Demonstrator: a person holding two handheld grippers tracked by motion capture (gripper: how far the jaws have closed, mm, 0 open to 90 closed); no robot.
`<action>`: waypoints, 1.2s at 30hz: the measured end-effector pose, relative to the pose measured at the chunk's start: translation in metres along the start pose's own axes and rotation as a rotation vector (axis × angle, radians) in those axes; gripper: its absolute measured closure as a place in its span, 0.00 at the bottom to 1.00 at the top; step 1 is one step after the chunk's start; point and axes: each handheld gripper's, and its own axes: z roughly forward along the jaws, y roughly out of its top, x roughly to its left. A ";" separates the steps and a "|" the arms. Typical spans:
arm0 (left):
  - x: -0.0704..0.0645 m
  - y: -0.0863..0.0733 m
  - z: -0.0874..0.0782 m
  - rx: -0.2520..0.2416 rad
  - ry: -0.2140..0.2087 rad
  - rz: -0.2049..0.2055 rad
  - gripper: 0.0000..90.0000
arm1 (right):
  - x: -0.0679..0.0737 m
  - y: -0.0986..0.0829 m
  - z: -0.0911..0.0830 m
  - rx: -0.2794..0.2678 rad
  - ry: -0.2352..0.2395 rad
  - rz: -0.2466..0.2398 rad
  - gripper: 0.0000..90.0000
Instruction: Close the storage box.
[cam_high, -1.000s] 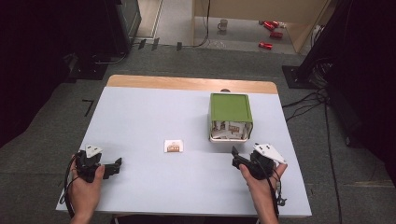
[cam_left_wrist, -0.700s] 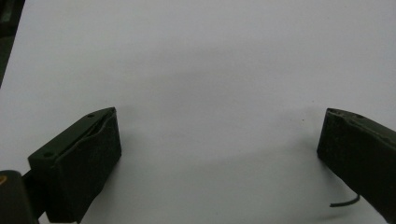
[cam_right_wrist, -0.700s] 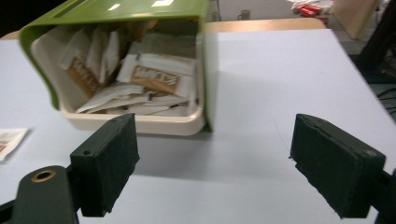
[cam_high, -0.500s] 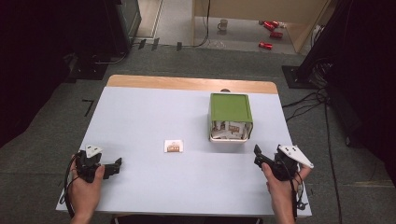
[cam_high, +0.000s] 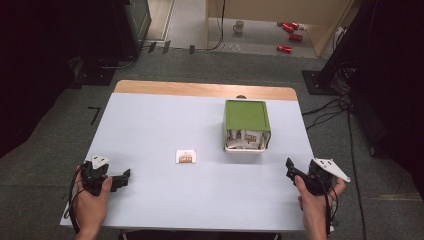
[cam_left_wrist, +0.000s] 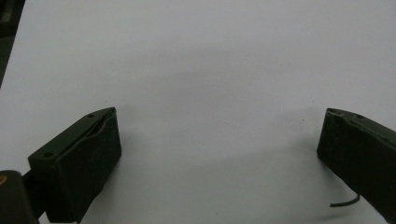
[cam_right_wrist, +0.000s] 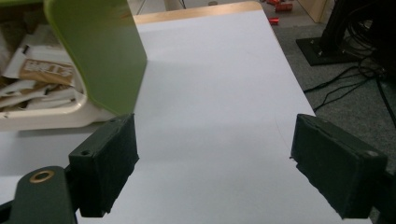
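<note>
A green box lies on its side right of the table's middle, and its open front shows several paper packets. One small packet lies flat on the pale table to the box's left. My left gripper rests near the front left corner, open, with bare table between its jaws. My right gripper is held at the front right edge, open and empty. In the right gripper view the green box and its packets sit just ahead on the left.
A wooden strip runs along the table's far edge. On the floor beyond are a mug and red cans. Cables and dark stands lie to the right of the table.
My right gripper has moved to the right, away from the box's front and toward the table's right edge. The left gripper and the packet have stayed put.
</note>
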 end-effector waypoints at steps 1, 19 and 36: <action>0.000 0.000 0.000 0.000 0.000 0.000 0.00 | -0.002 -0.002 0.001 0.005 -0.003 0.000 0.16; 0.000 0.000 0.000 0.000 0.000 0.000 0.00 | -0.018 -0.034 0.028 0.194 -0.040 -0.080 0.15; 0.000 0.001 0.000 0.005 -0.002 -0.002 0.00 | -0.011 -0.037 0.032 0.222 -0.048 -0.149 0.11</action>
